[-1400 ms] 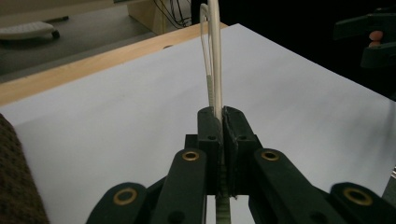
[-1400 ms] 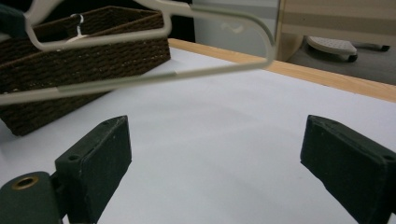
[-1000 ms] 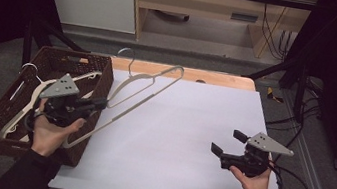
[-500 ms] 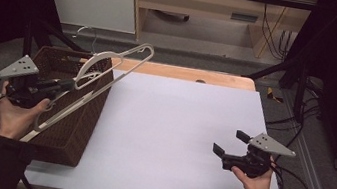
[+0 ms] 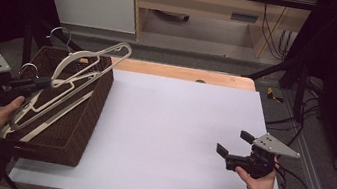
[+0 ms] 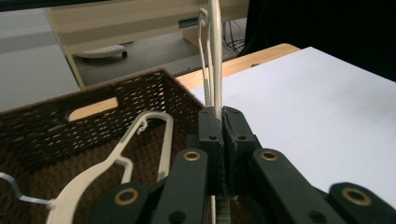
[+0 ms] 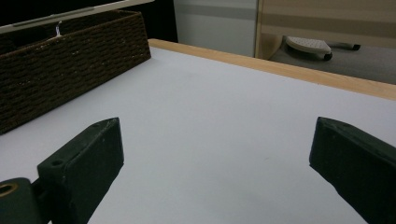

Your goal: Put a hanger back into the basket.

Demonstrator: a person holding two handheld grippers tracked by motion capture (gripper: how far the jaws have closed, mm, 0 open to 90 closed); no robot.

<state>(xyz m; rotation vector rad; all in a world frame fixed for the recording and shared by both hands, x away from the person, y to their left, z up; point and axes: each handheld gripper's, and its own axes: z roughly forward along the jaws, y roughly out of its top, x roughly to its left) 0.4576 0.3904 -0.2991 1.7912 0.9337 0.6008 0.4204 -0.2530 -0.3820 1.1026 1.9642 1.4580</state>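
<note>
1. Hanger (image 5: 91, 65) is pinched in our left hand-held gripper (image 6: 222, 122) and hangs tilted above the wicker basket (image 5: 90, 113), at the left of the desk (image 5: 172, 125)
2. We lower it flat beside the other hangers (image 6: 116, 158), then release
3. Our right hand-held gripper (image 5: 230, 147) rests spread wide over the desk, holding nothing

Even overhead light brightens the white table (image 5: 177, 126); surroundings fall dark, and close views blur slightly.
</note>
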